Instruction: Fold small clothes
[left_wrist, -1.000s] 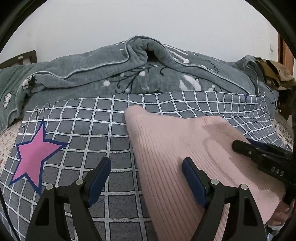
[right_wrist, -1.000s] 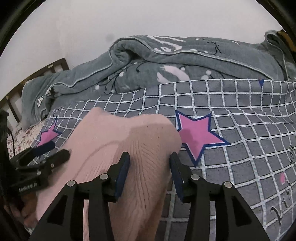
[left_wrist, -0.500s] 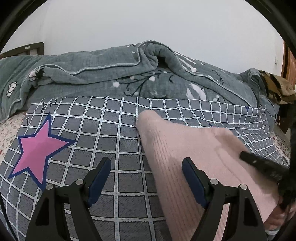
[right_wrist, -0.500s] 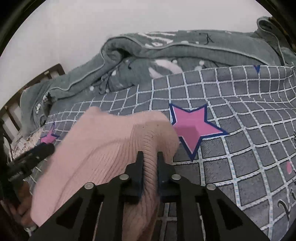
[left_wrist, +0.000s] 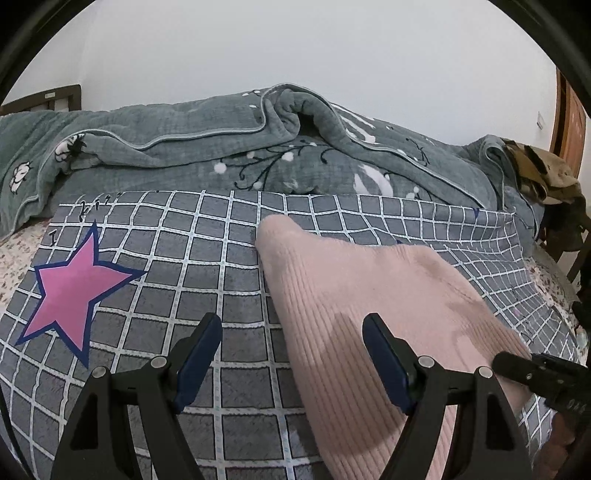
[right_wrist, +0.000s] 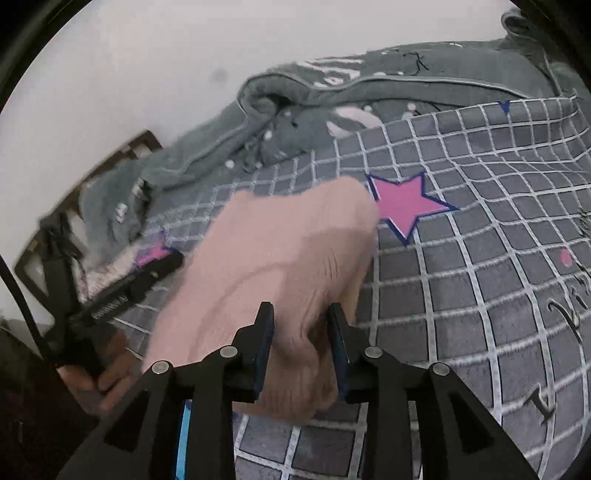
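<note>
A pink ribbed knit garment (left_wrist: 373, 314) lies on a grey checked bedspread with pink stars (left_wrist: 177, 291), reaching toward one o'clock in the left wrist view. The left gripper (left_wrist: 291, 332) stands spread wide, one finger over the knit, gripping nothing. The right gripper (right_wrist: 301, 321) has just been opening slightly, a bunched fold of the garment between its narrowly parted jaws

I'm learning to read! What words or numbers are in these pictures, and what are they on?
"I": black letter on the grey checked bed cover; curly letters nearby unreadable.
White lettering on the black left tool: too blurred.
White marks on the black right tool, whose jaws just opened slightly with pink ribbed knit cloth between them: too small.
</note>
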